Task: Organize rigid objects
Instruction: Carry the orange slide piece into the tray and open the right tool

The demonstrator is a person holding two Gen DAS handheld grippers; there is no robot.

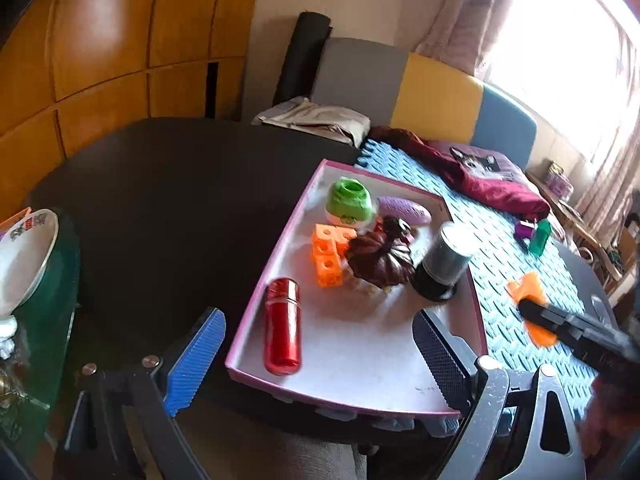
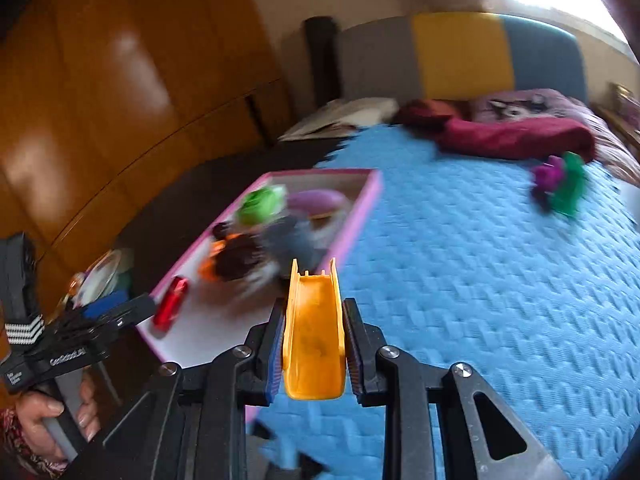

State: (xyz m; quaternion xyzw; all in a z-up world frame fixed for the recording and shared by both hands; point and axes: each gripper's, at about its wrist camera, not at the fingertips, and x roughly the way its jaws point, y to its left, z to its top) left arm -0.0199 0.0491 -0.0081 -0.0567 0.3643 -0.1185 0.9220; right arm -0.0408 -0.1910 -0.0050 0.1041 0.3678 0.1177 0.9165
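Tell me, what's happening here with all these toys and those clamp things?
A person is tidying small toys into a pink-edged tray, holding a two-finger clamp in each hand. The right gripper is shut on an orange plastic piece above the blue mat, beside the tray. The left gripper is open and empty near the tray's front edge. Already in the tray are a red bottle, orange cubes, a green pot and a dark can. A green and purple toy lies on the mat.

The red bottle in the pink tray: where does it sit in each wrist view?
Left wrist: red bottle lies in the near-left corner of the pink tray, lower centre.
Right wrist: red bottle at lower left, blurred, same tray corner.
Shared landmark: green cup at the tray's far end.
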